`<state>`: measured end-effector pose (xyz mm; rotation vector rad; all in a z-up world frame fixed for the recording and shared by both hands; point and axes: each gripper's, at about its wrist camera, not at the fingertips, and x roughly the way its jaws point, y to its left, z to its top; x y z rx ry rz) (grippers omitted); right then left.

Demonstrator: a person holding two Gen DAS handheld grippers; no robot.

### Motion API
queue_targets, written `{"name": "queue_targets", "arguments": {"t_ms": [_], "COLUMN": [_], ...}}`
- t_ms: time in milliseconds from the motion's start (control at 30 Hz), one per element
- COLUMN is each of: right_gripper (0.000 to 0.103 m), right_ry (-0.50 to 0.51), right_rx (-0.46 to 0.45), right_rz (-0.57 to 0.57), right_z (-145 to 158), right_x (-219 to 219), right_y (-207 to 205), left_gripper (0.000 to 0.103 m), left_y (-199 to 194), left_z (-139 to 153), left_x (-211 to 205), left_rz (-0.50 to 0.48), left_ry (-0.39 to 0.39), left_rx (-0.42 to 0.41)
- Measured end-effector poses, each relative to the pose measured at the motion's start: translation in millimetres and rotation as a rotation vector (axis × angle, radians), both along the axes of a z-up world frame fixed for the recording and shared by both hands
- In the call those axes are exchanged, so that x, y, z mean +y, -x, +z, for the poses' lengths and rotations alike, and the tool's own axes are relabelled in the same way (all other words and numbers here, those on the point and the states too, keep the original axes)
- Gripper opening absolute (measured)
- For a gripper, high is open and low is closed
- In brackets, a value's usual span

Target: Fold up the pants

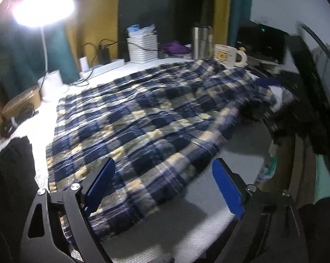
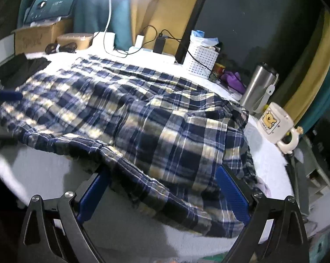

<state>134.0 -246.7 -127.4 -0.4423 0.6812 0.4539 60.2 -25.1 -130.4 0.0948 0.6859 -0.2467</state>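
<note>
Plaid pants (image 1: 143, 118) lie flat; your left gripper (image 1: 165, 188) and right gripper (image 2: 165, 188) jaws spread (nothing pinched): grasp near edge next

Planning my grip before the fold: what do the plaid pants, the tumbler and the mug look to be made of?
Plaid pants: soft woven fabric, probably cotton flannel; matte, it wrinkles and drapes limply. Tumbler: brushed metal, likely stainless steel, with a dull silver sheen. Mug: glazed ceramic by its look, glossy cream with a printed bear.
</note>
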Motion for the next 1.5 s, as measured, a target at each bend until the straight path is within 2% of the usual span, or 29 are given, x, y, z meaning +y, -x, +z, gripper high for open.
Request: {"name": "queue_targets", "arguments": {"t_ms": [100,300,367,467,500,533,600,667,833,867,933,1033,1200,1300,1433,1500], "right_gripper": [0.098,0.098,0.098,0.098,0.098,0.098,0.098,0.098,0.099,0.103,0.103,0.103,0.103,0.103,0.101,0.086], "right_ry": [-0.038,-0.121,-0.140,-0.158,-0.162,-0.165,-0.172,-0.172,-0.135,-0.127,-0.112,-0.066,0.000,-0.005,-0.052,-0.065], "right_rx": [0.030,0.096,0.108,0.118,0.119,0.120,0.120,0.116,0.034,0.019,-0.006,-0.039,-0.055,-0.072,-0.043,-0.035], "right_rz": [0.000,-0.009,-0.014,-0.024,-0.025,-0.027,-0.028,-0.028,-0.008,0.012,0.065,0.097,0.034,-0.025,-0.087,-0.119], "right_z": [2.5,1.7,1.1,0.9,0.8,0.7,0.1,-0.8,1.4,1.0,-1.6,-14.8,-32.6,-33.8,-34.8,-34.3], "right_x": [-2.1,-9.1,-12.4,-17.2,-18.6,-20.0,-22.6,-25.0,-17.5,-12.3,1.9,20.7,18.9,-2.9,-38.7,-56.5], "right_y": [-11.8,-31.2,-35.4,-38.9,-39.3,-39.3,-37.5,-32.6,-0.4,8.8,27.2,38.1,22.7,10.1,-9.6,-18.0], "left_gripper": [0.093,0.093,0.093,0.090,0.073,0.060,0.017,0.004,0.002,0.002,0.002,0.002,0.001,0.001,0.001,0.001], "left_y": [-0.4,-18.0,-18.4,-13.0,-10.6,-9.2,-9.1,-7.3,-0.6,-0.1,1.1,3.2,8.7,11.8,12.4,12.6], "left_z": [-3.4,-21.5,-22.2,-21.7,-21.4,-21.1,-20.5,-16.0,12.5,18.3,31.3,44.4,59.9,67.5,75.2,78.0], "left_x": [-6.2,-2.3,4.8,9.6,11.7,14.9,24.3,31.9,44.7,46.5,50.9,49.1,47.7,48.7,50.5,49.7], "left_rz": [-0.009,0.092,0.090,0.087,0.078,0.072,0.091,0.118,0.152,0.159,0.163,0.155,0.145,0.139,0.132,0.129], "left_ry": [-0.052,-0.229,-0.214,-0.261,-0.270,-0.267,-0.247,-0.246,-0.172,-0.157,-0.100,-0.064,-0.024,-0.005,0.015,0.013], "left_rx": [0.002,0.073,0.084,0.074,0.070,0.073,0.085,0.067,-0.017,-0.032,-0.058,-0.090,-0.125,-0.148,-0.168,-0.176]}}
